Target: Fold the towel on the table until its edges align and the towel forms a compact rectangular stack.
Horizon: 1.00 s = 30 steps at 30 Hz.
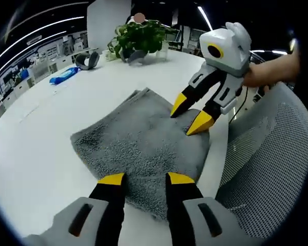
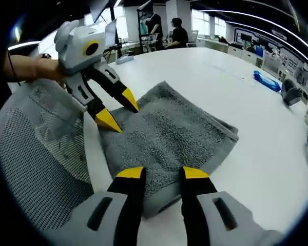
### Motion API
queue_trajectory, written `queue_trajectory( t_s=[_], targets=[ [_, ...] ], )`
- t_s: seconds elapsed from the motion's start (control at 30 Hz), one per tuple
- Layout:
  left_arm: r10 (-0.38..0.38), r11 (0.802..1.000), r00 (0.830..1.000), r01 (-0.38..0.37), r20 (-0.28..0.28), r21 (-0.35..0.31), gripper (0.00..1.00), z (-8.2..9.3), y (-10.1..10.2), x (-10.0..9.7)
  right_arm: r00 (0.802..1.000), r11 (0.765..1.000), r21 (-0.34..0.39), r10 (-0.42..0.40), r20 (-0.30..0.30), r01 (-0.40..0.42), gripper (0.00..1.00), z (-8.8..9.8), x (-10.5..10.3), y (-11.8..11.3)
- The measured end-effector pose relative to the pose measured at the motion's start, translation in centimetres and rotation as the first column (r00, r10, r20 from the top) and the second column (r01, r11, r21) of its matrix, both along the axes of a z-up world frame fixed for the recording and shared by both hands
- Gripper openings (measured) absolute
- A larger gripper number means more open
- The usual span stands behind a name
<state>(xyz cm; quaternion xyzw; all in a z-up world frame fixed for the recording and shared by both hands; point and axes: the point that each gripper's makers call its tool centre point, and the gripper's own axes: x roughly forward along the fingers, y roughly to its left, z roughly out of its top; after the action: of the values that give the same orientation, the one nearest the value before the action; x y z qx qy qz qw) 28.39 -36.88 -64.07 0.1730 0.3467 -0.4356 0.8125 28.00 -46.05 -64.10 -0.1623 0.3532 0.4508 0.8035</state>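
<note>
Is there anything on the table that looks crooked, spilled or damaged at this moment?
Nothing is spilled or damaged. The grey towel is folded but lies askew near the table edge, its layers not quite aligned. Both the left gripper and the right gripper are open above it.

Bright overhead strip lighting, fisheye-warped edges.
</note>
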Motion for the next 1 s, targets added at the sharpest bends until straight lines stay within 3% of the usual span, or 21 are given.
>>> queue_trajectory(
  t_s=[0.2,0.67,0.87,1.0],
  targets=[
    [0.016,1.000,1.000,-0.016,-0.019,0.003,0.28,-0.2,0.0,1.1,1.000,1.000,-0.021,0.008,-0.017,-0.009,0.23,-0.3,0.8,0.1],
    [-0.003,1.000,1.000,0.002,-0.003,-0.011,0.27,-0.3,-0.3,10.9,0.999,0.999,-0.027,-0.039,-0.004,0.039,0.23,-0.5,10.6,-0.4],
    [0.015,0.999,1.000,-0.015,0.004,-0.042,0.26,-0.2,-0.3,13.2,0.999,0.999,-0.034,-0.037,0.001,0.037,0.22,-0.5,13.2,-0.2],
    [0.020,0.999,1.000,-0.020,0.007,-0.049,0.26,-0.2,-0.3,13.9,0.999,0.998,-0.038,-0.044,0.007,0.045,0.22,-0.5,13.7,-0.2]
  ],
)
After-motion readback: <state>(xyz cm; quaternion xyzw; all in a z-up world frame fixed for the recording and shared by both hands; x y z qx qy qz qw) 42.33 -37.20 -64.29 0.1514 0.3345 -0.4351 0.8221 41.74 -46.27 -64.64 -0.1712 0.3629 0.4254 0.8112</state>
